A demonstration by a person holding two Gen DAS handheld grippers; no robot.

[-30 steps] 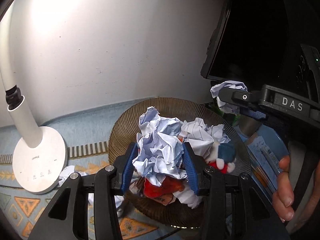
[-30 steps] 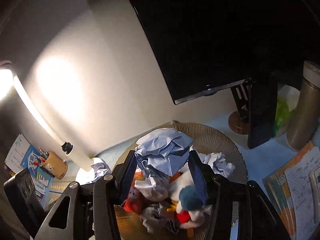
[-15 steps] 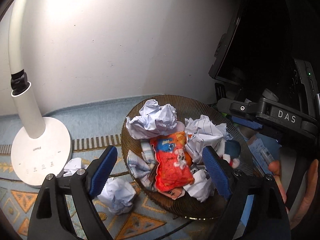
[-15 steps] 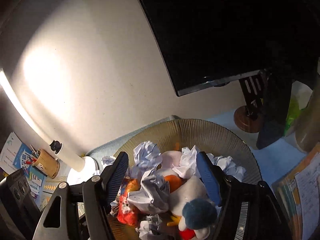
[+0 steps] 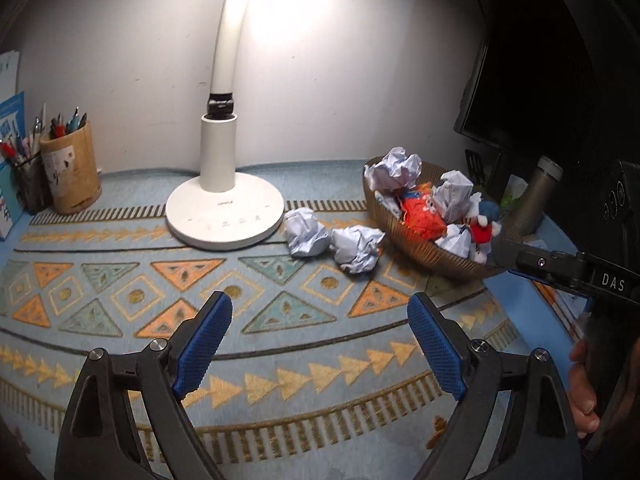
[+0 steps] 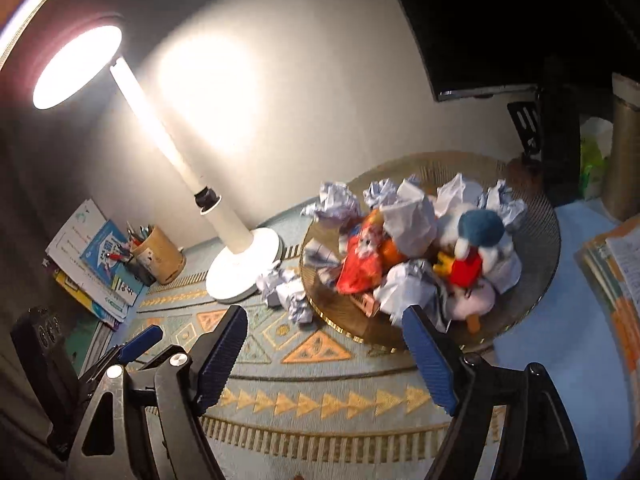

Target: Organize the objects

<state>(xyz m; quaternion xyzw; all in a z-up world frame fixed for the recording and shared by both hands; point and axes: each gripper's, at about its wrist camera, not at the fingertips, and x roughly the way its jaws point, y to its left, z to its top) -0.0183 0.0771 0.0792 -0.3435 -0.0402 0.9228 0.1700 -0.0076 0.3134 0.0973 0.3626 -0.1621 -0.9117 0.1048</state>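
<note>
A brown ribbed bowl [image 5: 442,262] [image 6: 538,280] holds several crumpled paper balls, a red snack packet [image 5: 422,216] [image 6: 360,268] and a small plush duck [image 5: 482,224] [image 6: 476,248]. Two paper balls lie on the patterned mat left of the bowl [image 5: 306,232] [image 5: 358,248]; they also show in the right wrist view [image 6: 286,286]. My left gripper [image 5: 320,344] is open and empty, well in front of the bowl. My right gripper [image 6: 324,354] is open and empty, just in front of the bowl's near rim.
A white desk lamp [image 5: 224,212] [image 6: 240,268] stands left of the bowl. A pen cup [image 5: 70,172] and books [image 6: 96,264] are at the far left. A monitor [image 5: 520,92], a metal flask [image 5: 536,196] and papers [image 6: 616,264] are at the right.
Both grippers let go of their paper balls over the bowl, opened wide and pulled back and away from it. The dropped balls now lie in the bowl.
</note>
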